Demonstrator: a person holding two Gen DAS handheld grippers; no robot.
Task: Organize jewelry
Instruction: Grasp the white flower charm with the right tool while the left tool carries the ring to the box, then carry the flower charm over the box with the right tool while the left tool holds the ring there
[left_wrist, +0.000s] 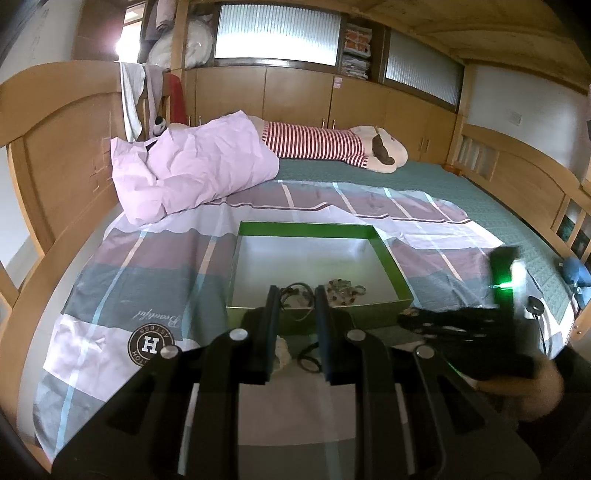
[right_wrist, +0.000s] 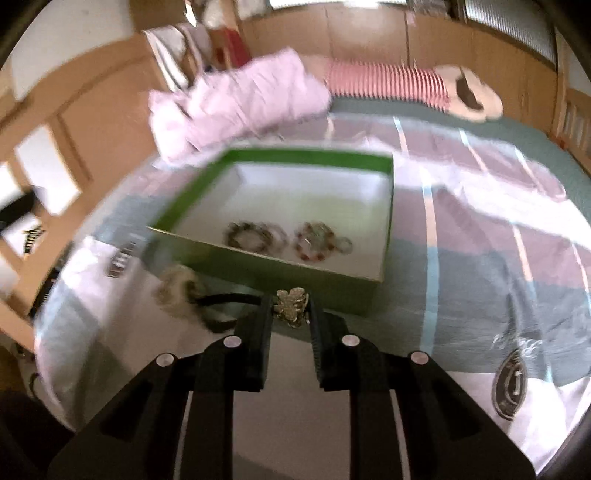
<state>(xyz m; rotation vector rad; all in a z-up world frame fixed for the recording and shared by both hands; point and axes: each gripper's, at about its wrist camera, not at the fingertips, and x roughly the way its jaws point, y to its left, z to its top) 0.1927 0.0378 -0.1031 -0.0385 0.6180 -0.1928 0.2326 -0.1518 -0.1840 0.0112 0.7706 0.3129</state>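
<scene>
A green box (left_wrist: 391, 258) (right_wrist: 192, 192) with a white inside lies on the bed. Two heaps of beaded bracelets (left_wrist: 345, 290) (right_wrist: 255, 236) lie by its near wall. My right gripper (right_wrist: 290, 308) is shut on a gold flower-shaped brooch (right_wrist: 291, 304), held above the bed just in front of the box. It shows blurred at the right of the left wrist view (left_wrist: 461, 321). My left gripper (left_wrist: 295, 295) is open and empty, its tips over the box's near wall. A black hair tie (left_wrist: 308, 360) (right_wrist: 218, 308) and a pale ornament (right_wrist: 173, 288) lie on the cover before the box.
A striped bed cover (left_wrist: 147, 266) lies under the box. A pink pillow (left_wrist: 192, 166) and a striped plush toy (left_wrist: 332, 144) lie at the far side. Wooden bed rails (left_wrist: 517, 173) run along both sides. A small striped item (right_wrist: 120, 262) lies left of the box.
</scene>
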